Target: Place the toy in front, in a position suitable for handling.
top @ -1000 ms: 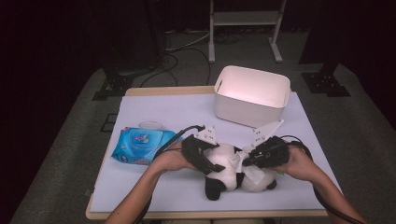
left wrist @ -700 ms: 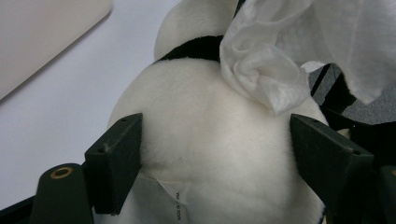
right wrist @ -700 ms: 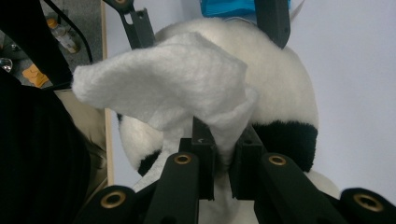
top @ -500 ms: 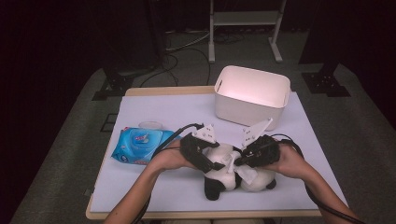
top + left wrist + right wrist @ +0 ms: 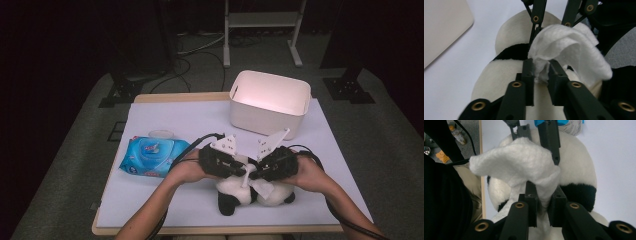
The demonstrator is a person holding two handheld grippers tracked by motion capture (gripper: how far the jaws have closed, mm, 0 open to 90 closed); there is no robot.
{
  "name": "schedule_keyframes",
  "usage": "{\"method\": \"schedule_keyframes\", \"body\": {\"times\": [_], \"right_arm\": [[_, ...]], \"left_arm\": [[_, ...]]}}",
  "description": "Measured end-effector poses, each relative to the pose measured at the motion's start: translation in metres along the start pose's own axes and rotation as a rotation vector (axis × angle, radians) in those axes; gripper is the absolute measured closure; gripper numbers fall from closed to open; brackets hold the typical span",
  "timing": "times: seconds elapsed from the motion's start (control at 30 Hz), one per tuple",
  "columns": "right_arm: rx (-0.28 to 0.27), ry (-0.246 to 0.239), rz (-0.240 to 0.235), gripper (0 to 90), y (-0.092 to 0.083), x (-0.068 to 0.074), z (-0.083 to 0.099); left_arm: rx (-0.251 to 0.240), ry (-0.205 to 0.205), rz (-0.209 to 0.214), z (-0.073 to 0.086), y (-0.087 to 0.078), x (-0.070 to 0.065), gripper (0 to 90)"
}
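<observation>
Above the plush panda [image 5: 235, 192], both tongs pinching one white wipe [image 5: 248, 176].

Left claw [image 5: 541, 72] jaws just closed onto white wipe [image 5: 571, 47]; right claw [image 5: 544, 197] jaws eased slightly, wipe between them.

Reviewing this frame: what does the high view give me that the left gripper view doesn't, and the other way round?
High view: the blue wipes pack to the left of the work, and the person's forearms reaching in. Left gripper view: the close look at the left tongs, whose jaws have just been closing, pinching a fold of the white wipe between them. Both: the toy panda lying on the white table cover.
</observation>
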State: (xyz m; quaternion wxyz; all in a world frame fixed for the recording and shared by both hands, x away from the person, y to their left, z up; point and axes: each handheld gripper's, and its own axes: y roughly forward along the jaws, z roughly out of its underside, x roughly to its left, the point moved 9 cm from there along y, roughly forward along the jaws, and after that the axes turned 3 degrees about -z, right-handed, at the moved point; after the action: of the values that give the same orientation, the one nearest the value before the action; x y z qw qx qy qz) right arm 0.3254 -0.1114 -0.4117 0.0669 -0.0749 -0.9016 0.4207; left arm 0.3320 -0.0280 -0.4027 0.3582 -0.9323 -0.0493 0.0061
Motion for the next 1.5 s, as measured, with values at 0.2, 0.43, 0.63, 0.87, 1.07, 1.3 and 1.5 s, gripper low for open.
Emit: {"method": "schedule_keyframes", "body": {"times": [0.2,0.43,0.63,0.87,1.07,1.3,1.5], "right_arm": [[-0.013,-0.002,0.017,70.4,-0.007,-0.001,0.004],[-0.085,-0.011,0.042,70.4,-0.029,-0.001,-0.001],[-0.069,-0.046,0.025,72.1,-0.021,0.004,-0.005],[-0.031,-0.069,0.024,75.1,-0.007,0.004,-0.003],[-0.019,-0.078,0.039,73.1,-0.002,0.002,-0.001],[-0.021,-0.06,0.066,82.0,0.003,0.0,-0.002],[-0.009,-0.05,0.099,85.8,-0.006,-0.003,0.001]], "left_arm": [[0.022,-0.013,-0.01,0.0,0.002,0.002,80.8],[0.028,-0.024,-0.006,0.001,0.002,0.003,79.5],[0.026,-0.026,-0.015,-0.001,0.003,0.004,77.5],[0.028,-0.038,-0.001,0.001,-0.002,0.002,66.5],[0.043,-0.035,-0.035,0.008,-0.017,0.002,47.1],[0.077,-0.1,-0.062,0.034,-0.017,0.012,28.4],[0.054,-0.103,-0.066,0.031,-0.009,0.015,30.5]]}}
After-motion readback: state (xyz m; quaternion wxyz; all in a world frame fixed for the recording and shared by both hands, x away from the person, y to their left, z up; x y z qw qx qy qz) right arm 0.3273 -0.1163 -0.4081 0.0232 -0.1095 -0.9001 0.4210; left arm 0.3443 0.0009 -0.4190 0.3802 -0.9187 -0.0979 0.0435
